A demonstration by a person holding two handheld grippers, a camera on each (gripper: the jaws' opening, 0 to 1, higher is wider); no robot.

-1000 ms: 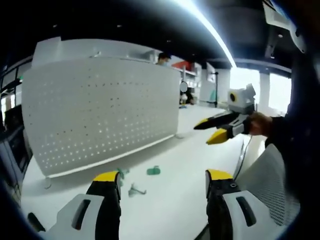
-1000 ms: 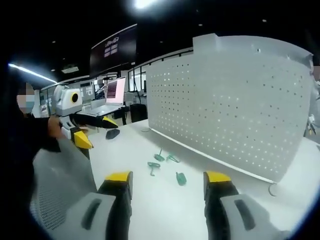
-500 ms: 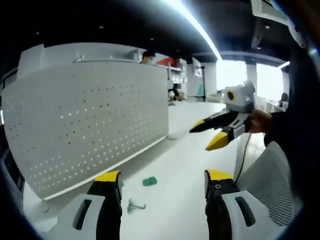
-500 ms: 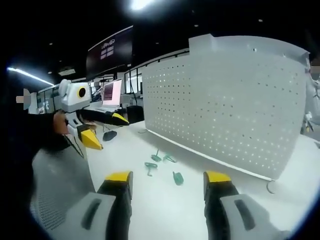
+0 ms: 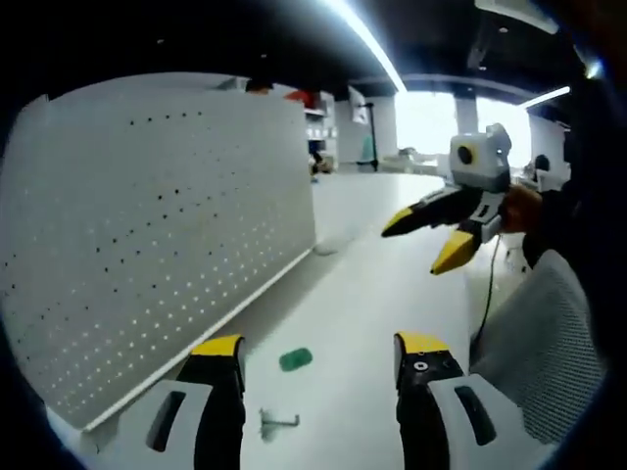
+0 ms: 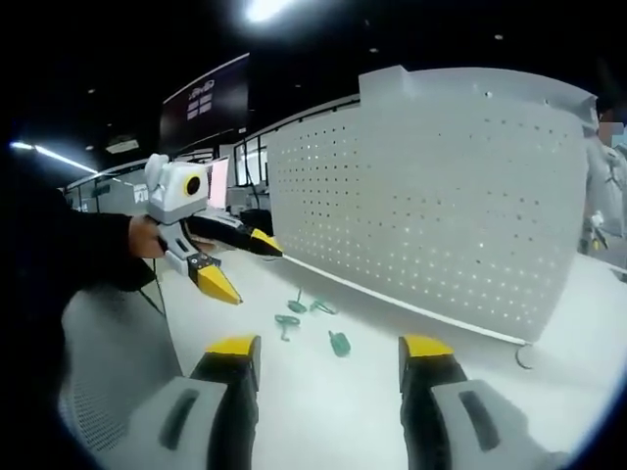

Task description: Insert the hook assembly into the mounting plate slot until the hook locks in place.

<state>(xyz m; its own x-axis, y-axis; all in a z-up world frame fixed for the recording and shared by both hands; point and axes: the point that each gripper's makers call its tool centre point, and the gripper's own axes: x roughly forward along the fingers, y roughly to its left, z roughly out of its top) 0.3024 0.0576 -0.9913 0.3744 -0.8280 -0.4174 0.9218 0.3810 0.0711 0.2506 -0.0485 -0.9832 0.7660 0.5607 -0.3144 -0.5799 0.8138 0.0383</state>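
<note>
1. Progress: nothing is inserted. The white perforated mounting plate [image 5: 147,245] stands upright at left of the left gripper view and at upper right of the right gripper view [image 6: 441,196]; no hook sits in it. Judged: task at its start, with pick-up, insertion and locking all left.
2. Hook parts lie loose on the white table [image 6: 323,411], below centre of the right gripper view: four small green pieces [image 6: 312,321]. In the left gripper view, lower centre, one green piece [image 5: 294,359] and one pale wire hook [image 5: 277,423] are countable.
3. Left gripper [image 5: 318,345]: jaws spread, nothing between them; seen also at centre left of the right gripper view [image 6: 240,262].
4. Right gripper [image 6: 328,345]: jaws spread, empty; also at right of the left gripper view [image 5: 426,245].
5. Counts: one plate, two grippers.
</note>
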